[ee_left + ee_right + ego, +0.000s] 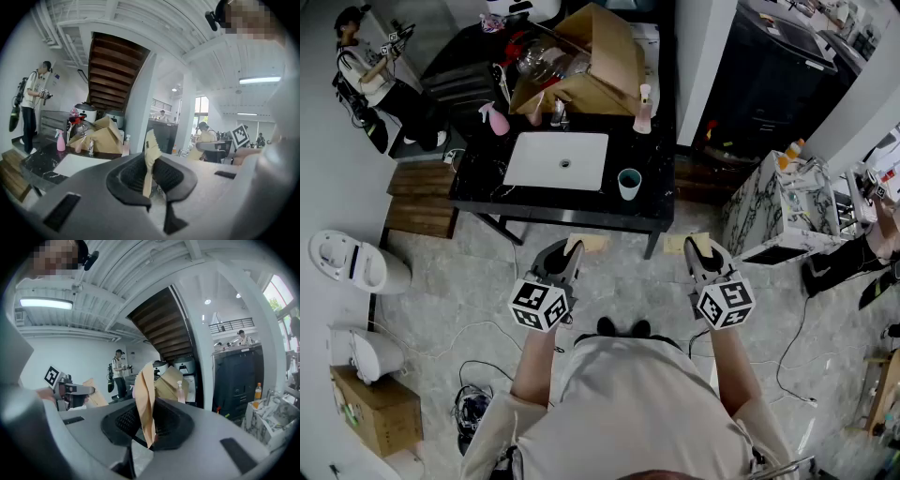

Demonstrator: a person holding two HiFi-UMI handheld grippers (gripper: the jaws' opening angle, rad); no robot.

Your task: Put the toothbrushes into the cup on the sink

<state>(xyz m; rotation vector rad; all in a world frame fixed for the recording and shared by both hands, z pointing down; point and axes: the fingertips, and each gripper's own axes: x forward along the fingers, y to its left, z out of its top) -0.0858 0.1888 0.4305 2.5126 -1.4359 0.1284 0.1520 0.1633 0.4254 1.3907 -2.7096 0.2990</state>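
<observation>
A teal cup [629, 184] stands at the front right of the black sink counter [656, 211], beside the white basin [558, 159]. Both grippers hover over the floor in front of the counter. My left gripper [567, 255] is shut on a flat tan packet [589, 244]; in the left gripper view the packet [150, 144] stands upright between the pads of the left gripper [150, 164]. My right gripper [698, 253] is shut on a second tan packet [682, 244], which in the right gripper view [144, 390] stands upright between the right gripper's [147, 420] pads. What the packets contain is hidden.
An open cardboard box [581, 56], a pink spray bottle [499, 119] and a pale bottle [643, 108] sit at the counter's back. A toilet [347, 262] and wooden steps [422, 202] lie left; a marble cabinet [778, 202] stands right. Another person [370, 75] stands far left.
</observation>
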